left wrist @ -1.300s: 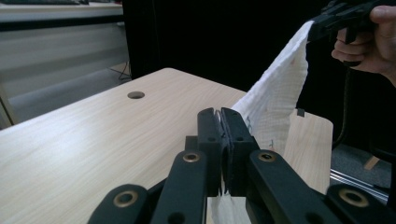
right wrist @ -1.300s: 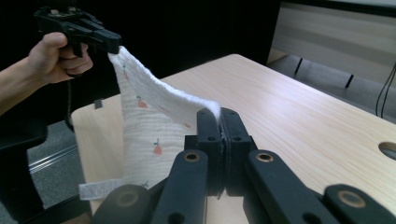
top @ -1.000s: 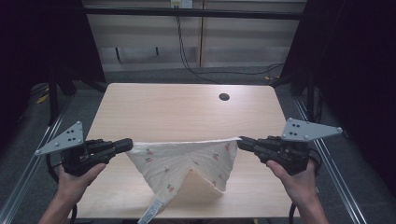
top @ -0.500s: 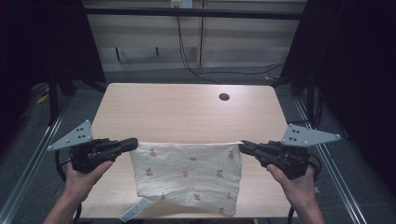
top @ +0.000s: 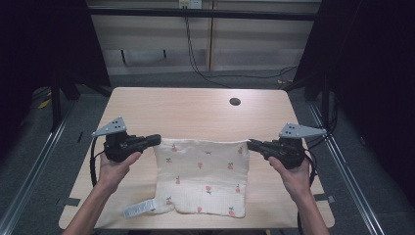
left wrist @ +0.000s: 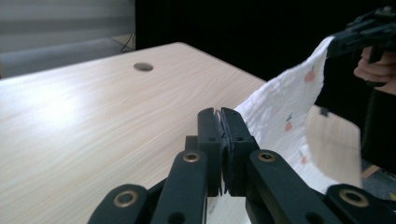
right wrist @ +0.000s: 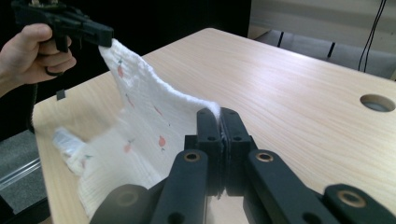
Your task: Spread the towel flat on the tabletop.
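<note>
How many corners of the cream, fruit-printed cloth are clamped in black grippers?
2: the left gripper pinches the cloth's far left corner, the right gripper its far right corner. The near corners lie free on the table.

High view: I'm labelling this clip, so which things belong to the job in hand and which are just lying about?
In the job:
- cloth, cream with small fruit prints, held by its two far corners, near part on the table
- left claw, shut on one corner
- right claw, shut on the other

Just there:
- table
- round hole in the tabletop
- cables behind the table
</note>
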Available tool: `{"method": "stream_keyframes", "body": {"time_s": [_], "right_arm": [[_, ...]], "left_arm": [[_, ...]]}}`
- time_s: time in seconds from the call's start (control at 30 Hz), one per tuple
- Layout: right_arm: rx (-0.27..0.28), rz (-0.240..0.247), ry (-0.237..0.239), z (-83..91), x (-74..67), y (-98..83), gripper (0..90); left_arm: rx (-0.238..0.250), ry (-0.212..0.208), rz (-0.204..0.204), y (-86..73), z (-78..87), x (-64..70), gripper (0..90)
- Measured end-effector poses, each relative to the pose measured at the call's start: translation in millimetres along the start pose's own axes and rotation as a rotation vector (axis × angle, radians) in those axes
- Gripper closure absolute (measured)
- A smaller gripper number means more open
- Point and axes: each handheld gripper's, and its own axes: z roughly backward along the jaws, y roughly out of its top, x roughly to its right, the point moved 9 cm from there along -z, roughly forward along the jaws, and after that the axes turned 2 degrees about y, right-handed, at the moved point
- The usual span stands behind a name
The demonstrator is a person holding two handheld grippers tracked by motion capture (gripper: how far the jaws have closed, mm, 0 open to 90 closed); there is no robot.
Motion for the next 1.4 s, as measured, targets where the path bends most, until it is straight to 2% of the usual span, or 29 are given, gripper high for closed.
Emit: {"method": "stream_keyframes", "body": {"time_s": [0.03,0.17,0.23,0.33,0.43,0.53,0.63,0.7,0.77,0.9,1.03,1.2,1.23,1.3,1.33,1.4], "right_arm": [[0.004,-0.008,-0.015,-6.8,9.3,-2.2,88.1],[-0.004,-0.011,-0.022,-18.8,16.8,-4.5,88.1],[-0.014,-0.01,-0.024,-25.0,19.2,-5.8,88.1],[-0.02,-0.009,-0.021,-31.4,23.1,-6.9,88.1],[-0.011,-0.029,-0.016,-36.2,29.5,-6.6,88.1],[-0.014,-0.046,-0.013,-42.6,35.5,-8.9,88.1],[-0.027,-0.055,-0.015,-47.7,40.4,-12.5,88.1],[-0.046,-0.073,-0.005,-56.0,48.4,-19.8,87.9],[-0.055,-0.085,-0.008,-62.0,54.3,-24.6,87.8],[-0.069,-0.09,-0.007,-72.3,59.8,-29.8,87.7],[-0.096,-0.1,-0.008,-79.7,67.2,-36.0,87.0],[-0.14,-0.117,-0.025,-87.1,75.0,-48.2,85.7],[-0.145,-0.126,-0.028,-90.4,77.4,-51.2,84.8],[-0.143,-0.125,-0.036,-93.5,80.2,-51.3,80.8],[-0.143,-0.125,-0.036,-93.5,80.2,-51.3,80.8],[-0.143,-0.141,-0.062,-95.5,85.1,-51.5,74.3]], "left_arm": [[-0.018,0.015,0.002,-4.5,-2.2,-4.7,87.9],[-0.024,0.03,-0.004,-3.3,-3.6,-7.6,87.8],[-0.021,0.036,0.01,-5.0,-5.4,-12.9,87.9],[-0.025,0.031,0.025,-8.2,-8.0,-16.8,87.9],[-0.031,0.016,0.043,-12.7,-13.3,-22.0,87.8],[-0.046,0.017,0.058,-16.6,-17.1,-27.3,87.8],[-0.053,0.026,0.064,-19.5,-20.0,-31.0,87.8],[-0.071,0.041,0.061,-24.8,-25.8,-39.0,87.8],[-0.078,0.047,0.088,-29.5,-31.9,-46.4,87.6],[-0.095,0.061,0.111,-36.5,-39.5,-56.0,87.6],[-0.107,0.07,0.116,-40.8,-44.7,-62.1,87.6],[-0.15,0.074,0.106,-49.2,-53.6,-66.6,87.5],[-0.155,0.082,0.117,-50.7,-58.0,-69.0,87.3],[-0.15,0.07,0.125,-49.8,-61.5,-69.7,86.3],[-0.15,0.07,0.125,-49.8,-61.5,-69.7,84.5],[-0.149,0.079,0.124,-48.6,-64.7,-69.6,78.5]]}}
